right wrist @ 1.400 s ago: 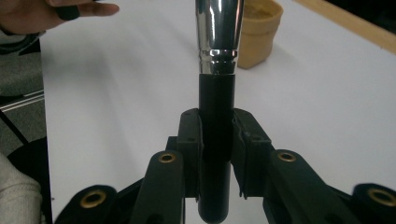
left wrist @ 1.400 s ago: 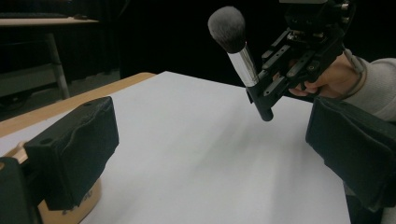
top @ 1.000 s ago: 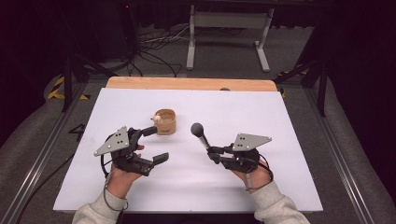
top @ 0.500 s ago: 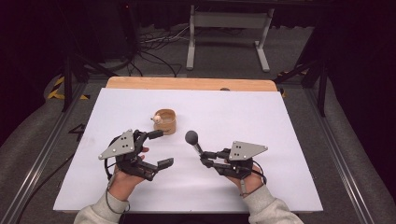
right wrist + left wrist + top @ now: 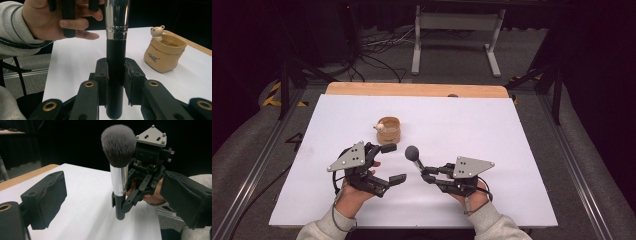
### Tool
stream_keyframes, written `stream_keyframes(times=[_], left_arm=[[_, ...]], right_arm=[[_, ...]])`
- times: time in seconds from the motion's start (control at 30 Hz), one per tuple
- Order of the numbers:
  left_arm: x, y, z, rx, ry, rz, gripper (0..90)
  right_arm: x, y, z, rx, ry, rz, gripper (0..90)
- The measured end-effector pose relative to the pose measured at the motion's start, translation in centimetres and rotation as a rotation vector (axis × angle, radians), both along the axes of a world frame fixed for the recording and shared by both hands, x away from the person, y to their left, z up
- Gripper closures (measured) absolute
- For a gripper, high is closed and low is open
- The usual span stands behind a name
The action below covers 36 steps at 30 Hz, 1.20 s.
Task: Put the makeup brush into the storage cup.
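My right gripper (image 5: 428, 174) is shut on the black handle of a makeup brush (image 5: 414, 157), held upright above the white sheet with its grey bristle head up. In the right gripper view both pads clamp the brush handle (image 5: 115, 75). The left gripper view shows the brush (image 5: 119, 165) standing between my own wide-apart black jaws, with the right gripper (image 5: 126, 200) behind it. My left gripper (image 5: 393, 162) is open just left of the brush, touching nothing. A small tan pot (image 5: 388, 130) with a bear figure on its rim sits farther back on the sheet.
A white sheet (image 5: 472, 125) covers the table, with a wooden edge (image 5: 412, 90) at the far side. Metal rails run along both sides. A white stand (image 5: 457, 35) and cables lie on the floor beyond. The pot (image 5: 163, 53) shows to the right of the brush.
Both hands drew back toward the near edge. The brush came down and left with the right gripper. The left gripper left the pot and now faces the brush.
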<state>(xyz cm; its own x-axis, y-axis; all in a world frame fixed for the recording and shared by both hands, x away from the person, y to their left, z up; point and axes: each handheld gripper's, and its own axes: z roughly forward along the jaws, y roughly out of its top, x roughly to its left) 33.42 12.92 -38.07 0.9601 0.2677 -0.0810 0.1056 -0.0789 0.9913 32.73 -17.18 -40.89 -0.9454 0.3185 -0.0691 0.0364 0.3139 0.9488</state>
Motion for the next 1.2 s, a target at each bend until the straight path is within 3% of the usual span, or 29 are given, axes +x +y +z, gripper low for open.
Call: stream_keyframes(times=[0.43, 0.77, 1.2], left_arm=[[0.0, -2.0, -0.4, 0.012, 0.014, -0.04, 18.3], [0.1, -2.2, -0.8, -0.012, 0.061, -0.053, 36.9], [0.2, -2.8, -1.1, -0.004, 0.061, -0.055, 52.4]], right_arm=[[-0.1, 0.3, -0.3, 0.002, -0.006, 0.009, 75.3], [-0.3, 0.6, -0.3, -0.003, -0.011, 0.013, 75.3], [-0.4, 0.4, -0.3, -0.004, -0.011, 0.007, 75.2]])
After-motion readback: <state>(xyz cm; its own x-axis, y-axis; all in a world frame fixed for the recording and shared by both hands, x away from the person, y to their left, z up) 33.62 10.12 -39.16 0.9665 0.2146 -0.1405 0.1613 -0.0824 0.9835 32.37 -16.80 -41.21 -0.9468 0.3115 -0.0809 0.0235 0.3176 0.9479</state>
